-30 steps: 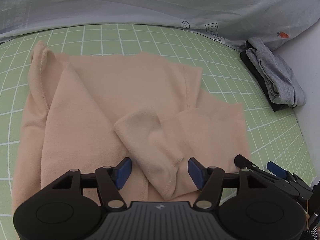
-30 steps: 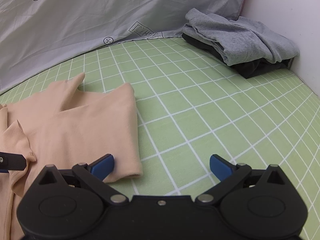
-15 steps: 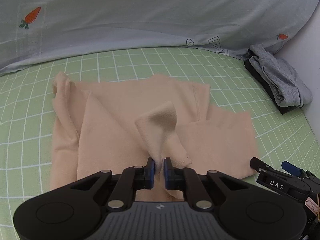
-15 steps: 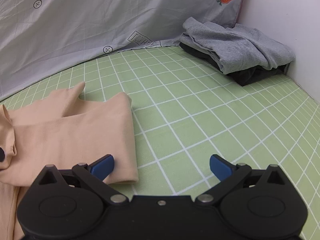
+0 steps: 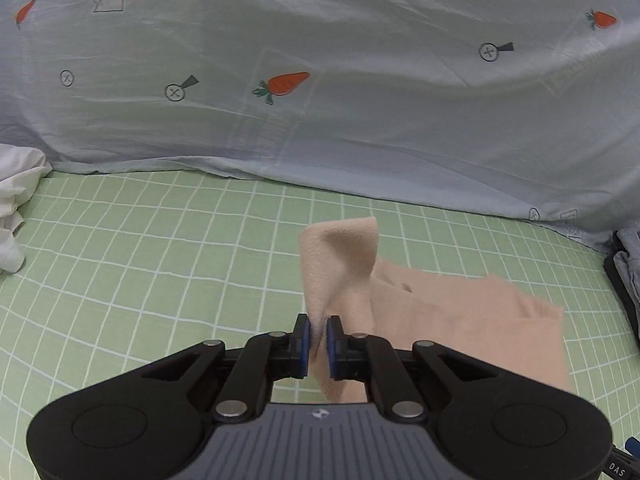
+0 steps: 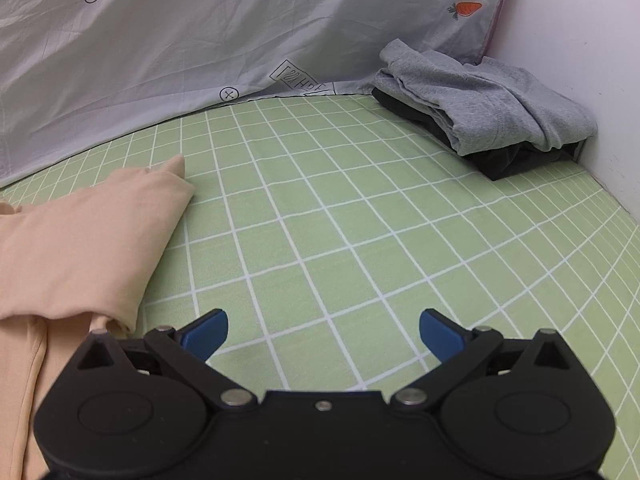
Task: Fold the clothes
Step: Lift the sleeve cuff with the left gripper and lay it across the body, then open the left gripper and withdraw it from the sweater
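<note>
A peach garment (image 5: 460, 320) lies on the green checked bed sheet (image 5: 140, 280). My left gripper (image 5: 316, 340) is shut on a sleeve of the peach garment (image 5: 340, 264) and holds it lifted, the cloth standing up above the blue pads. In the right wrist view the peach garment (image 6: 80, 240) lies folded at the left. My right gripper (image 6: 323, 332) is open and empty, over bare sheet just right of the garment's edge.
A pale blue duvet with carrot prints (image 5: 320, 80) runs along the back. A folded grey garment on a black one (image 6: 488, 108) sits at the back right by the white wall (image 6: 580, 60). White cloth (image 5: 16, 208) lies at the far left.
My left gripper closed on the sleeve and lifted it, swinging left so more bare sheet and duvet show. The right gripper stayed open and shifted a little right of the garment.
</note>
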